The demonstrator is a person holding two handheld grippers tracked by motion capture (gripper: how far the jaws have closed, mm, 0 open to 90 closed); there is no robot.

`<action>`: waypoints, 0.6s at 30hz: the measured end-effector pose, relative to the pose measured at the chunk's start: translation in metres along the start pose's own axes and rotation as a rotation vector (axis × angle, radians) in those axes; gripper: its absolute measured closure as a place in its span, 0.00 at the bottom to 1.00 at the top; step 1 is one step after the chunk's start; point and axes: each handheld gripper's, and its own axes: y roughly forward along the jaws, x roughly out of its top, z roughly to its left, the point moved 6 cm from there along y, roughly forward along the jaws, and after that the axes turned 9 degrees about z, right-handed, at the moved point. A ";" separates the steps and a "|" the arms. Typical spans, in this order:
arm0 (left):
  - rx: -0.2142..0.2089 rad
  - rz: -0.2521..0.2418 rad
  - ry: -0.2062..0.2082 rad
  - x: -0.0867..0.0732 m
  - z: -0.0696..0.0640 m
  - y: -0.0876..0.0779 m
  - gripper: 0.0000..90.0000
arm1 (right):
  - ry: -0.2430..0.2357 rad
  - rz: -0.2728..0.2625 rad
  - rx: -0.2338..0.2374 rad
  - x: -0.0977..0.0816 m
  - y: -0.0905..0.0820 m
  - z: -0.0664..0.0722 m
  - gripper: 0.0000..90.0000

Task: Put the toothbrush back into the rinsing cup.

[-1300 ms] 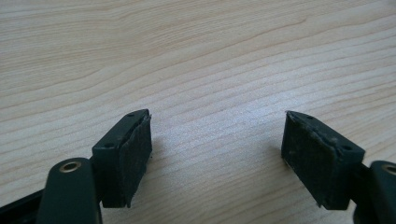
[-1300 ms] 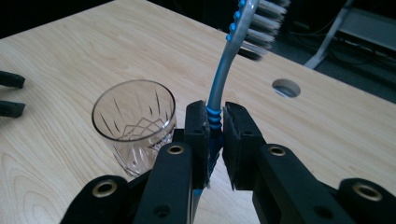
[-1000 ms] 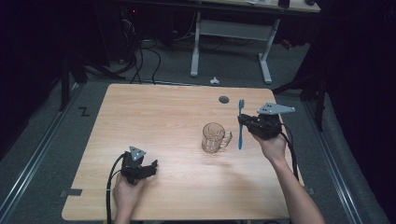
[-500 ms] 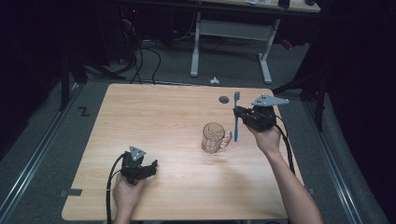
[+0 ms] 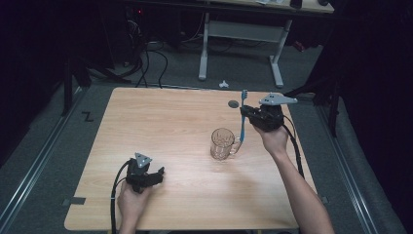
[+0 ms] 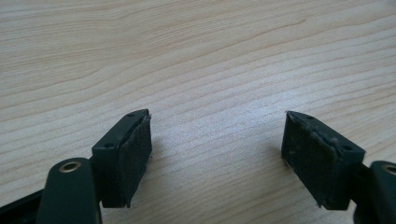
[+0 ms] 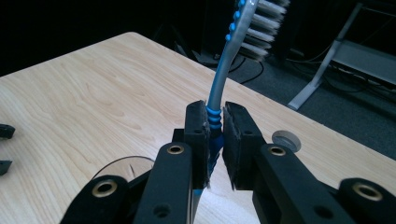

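The right gripper clamps a blue toothbrush upright by its ribbed neck, white bristles above, its handle end just over the rim of a clear glass mug. The left gripper rests open, well apart; no lettering is legible.

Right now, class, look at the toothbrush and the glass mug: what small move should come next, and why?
Probably shift the right hand-held gripper a little toward the mug, then lower it. It is shut on the toothbrush, which stands upright, bristles up, its lower end hanging just beside the mug, seemingly by the handle rather than over the open mouth. The left hand-held gripper rests open on the table, so it plays no part.
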 end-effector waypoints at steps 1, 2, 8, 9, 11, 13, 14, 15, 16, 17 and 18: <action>0.000 0.000 0.000 0.000 0.000 0.000 0.28 | 0.000 0.000 0.000 0.000 0.000 0.000 0.90; 0.000 0.000 0.000 0.000 0.000 0.000 0.28 | 0.003 0.002 0.000 0.000 0.001 0.000 0.90; 0.000 -0.001 0.000 0.000 0.000 0.000 0.28 | -0.003 0.001 -0.005 0.003 0.008 0.001 0.90; 0.000 -0.001 0.000 0.000 0.000 0.000 0.28 | -0.003 0.001 -0.005 0.003 0.008 0.001 0.90; 0.000 0.000 0.000 0.000 0.000 0.000 0.28 | -0.004 0.000 -0.008 0.003 0.009 0.001 0.90; -0.001 0.000 0.001 0.000 0.000 0.000 0.28 | 0.000 0.008 -0.008 0.002 0.013 0.001 0.90; -0.001 0.000 0.001 0.000 0.000 0.000 0.28 | -0.001 0.012 -0.008 0.001 0.014 0.001 0.90; -0.001 0.000 0.001 0.000 0.000 0.000 0.28 | 0.001 0.014 -0.008 0.001 0.015 0.001 0.90; -0.001 0.000 0.001 0.000 0.000 0.000 0.28 | 0.001 0.014 -0.008 0.001 0.015 0.001 0.90; -0.002 0.000 0.001 0.000 0.000 0.000 0.28 | 0.002 0.014 -0.007 0.001 0.016 0.001 0.90; -0.001 0.000 0.001 0.000 0.000 0.000 0.28 | 0.001 0.014 -0.007 0.001 0.016 0.001 0.90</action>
